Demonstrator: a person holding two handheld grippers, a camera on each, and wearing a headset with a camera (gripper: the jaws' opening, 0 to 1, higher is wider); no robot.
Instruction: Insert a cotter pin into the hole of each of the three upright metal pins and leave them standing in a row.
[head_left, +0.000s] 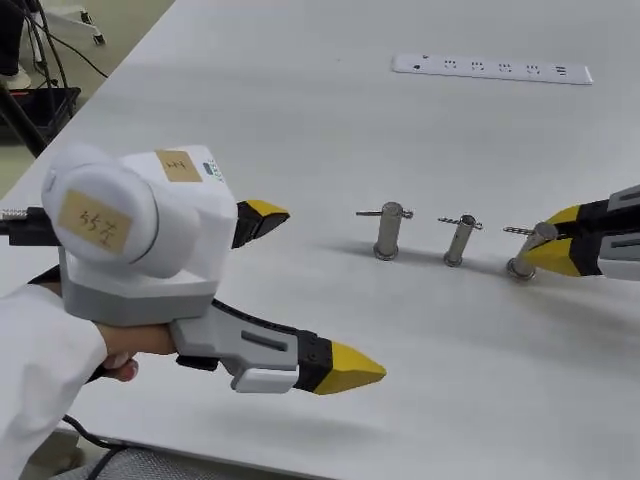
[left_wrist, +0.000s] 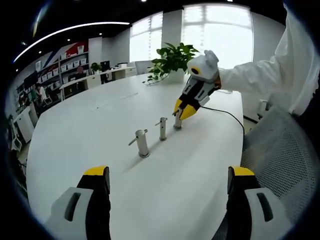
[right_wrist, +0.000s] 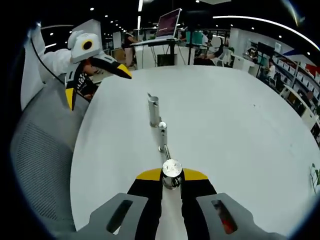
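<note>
Metal pins (left_wrist: 162, 129), 3 in all, sit in a row on the white table (head_left: 300, 110), and the row runs from our right gripper (head_left: 548, 238) towards our left gripper (head_left: 330, 292). The 3rd metal pin (head_left: 527, 255) sits between the right gripper's yellow tips, which are closed around its upper part, and it leans a little. Just beyond those tips stands the 2nd metal pin (head_left: 459, 242), and past it the 1st metal pin (head_left: 388, 232), the one closest to the left gripper yet well apart from it. We see a cotter pin (head_left: 375, 213) through the top of each. The left gripper's jaws are spread wide with nothing between them; in its own view the row lies ahead of them. A power strip (head_left: 490, 68) lies far beyond both grippers
</note>
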